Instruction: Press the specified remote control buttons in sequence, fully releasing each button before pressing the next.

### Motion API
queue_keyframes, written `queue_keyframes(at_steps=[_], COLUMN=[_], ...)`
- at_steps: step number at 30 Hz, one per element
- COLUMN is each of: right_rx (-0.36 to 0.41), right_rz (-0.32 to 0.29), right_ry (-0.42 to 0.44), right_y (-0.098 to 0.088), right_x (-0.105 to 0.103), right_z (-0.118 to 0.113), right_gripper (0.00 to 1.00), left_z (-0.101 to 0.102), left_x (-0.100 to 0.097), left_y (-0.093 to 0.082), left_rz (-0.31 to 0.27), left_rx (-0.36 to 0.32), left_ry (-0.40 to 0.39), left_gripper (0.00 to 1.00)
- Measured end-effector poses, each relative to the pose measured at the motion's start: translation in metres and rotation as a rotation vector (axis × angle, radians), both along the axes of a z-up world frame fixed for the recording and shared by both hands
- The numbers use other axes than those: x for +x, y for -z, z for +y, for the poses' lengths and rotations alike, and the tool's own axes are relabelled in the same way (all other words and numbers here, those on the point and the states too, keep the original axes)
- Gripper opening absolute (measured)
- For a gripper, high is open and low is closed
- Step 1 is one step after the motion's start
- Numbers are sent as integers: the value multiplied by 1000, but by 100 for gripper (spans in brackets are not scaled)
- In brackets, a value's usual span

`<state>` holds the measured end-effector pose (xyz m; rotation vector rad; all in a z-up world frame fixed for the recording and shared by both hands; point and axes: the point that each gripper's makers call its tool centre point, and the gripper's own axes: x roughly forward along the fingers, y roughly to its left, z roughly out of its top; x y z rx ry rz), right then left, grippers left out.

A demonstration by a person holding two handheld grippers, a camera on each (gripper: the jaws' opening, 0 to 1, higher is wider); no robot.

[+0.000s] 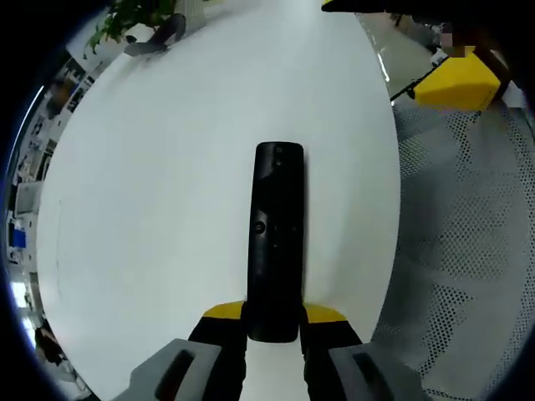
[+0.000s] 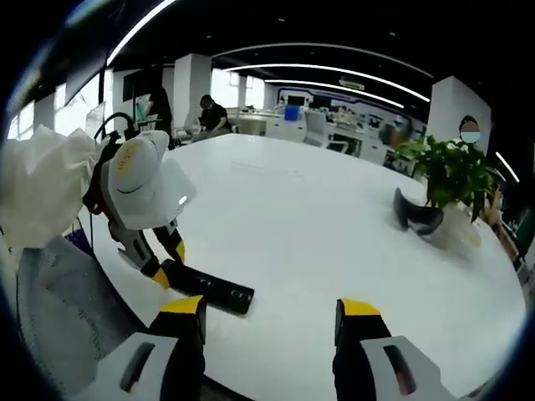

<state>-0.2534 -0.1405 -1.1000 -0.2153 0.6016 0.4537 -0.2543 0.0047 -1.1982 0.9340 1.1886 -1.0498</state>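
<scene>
A long black remote control [image 1: 276, 242] points away from me over the white table [image 1: 167, 192]. My left gripper [image 1: 273, 313] is shut on its near end, a yellow-tipped jaw on either side. In the right gripper view the left gripper [image 2: 171, 266] comes in from the left and holds the remote [image 2: 213, 290] low over the table's near edge. My right gripper [image 2: 272, 311] stands open to the right of the remote, nothing between its jaws, a short way from the remote's free end.
A potted plant [image 2: 451, 175] and a dark curved object [image 2: 415, 213] sit at the table's far side. Grey perforated mesh [image 1: 468, 251] and a yellow block [image 1: 458, 83] lie beyond the table edge. People sit at distant desks [image 2: 209, 117].
</scene>
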Motion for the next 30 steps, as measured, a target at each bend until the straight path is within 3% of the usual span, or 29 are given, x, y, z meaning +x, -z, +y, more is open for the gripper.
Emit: queue_keyframes(at_steps=[12, 16, 23, 30], right_rx=[8, 10, 11, 6], right_rz=[0, 8, 16, 36], right_ry=[4, -1, -8, -19], right_y=[-1, 0, 0, 3], right_x=[0, -1, -3, -5], right_z=[-1, 0, 1, 3], right_gripper=[52, 48, 40, 32], left_z=[-3, -2, -2, -9], left_x=[-13, -15, -18, -37], left_y=[0, 0, -1, -2], left_rz=[-13, -22, -60, -44], left_rx=[-46, -38, -59, -149], left_ry=[-57, -144, -131, -149], left_gripper=[23, 23, 23, 23])
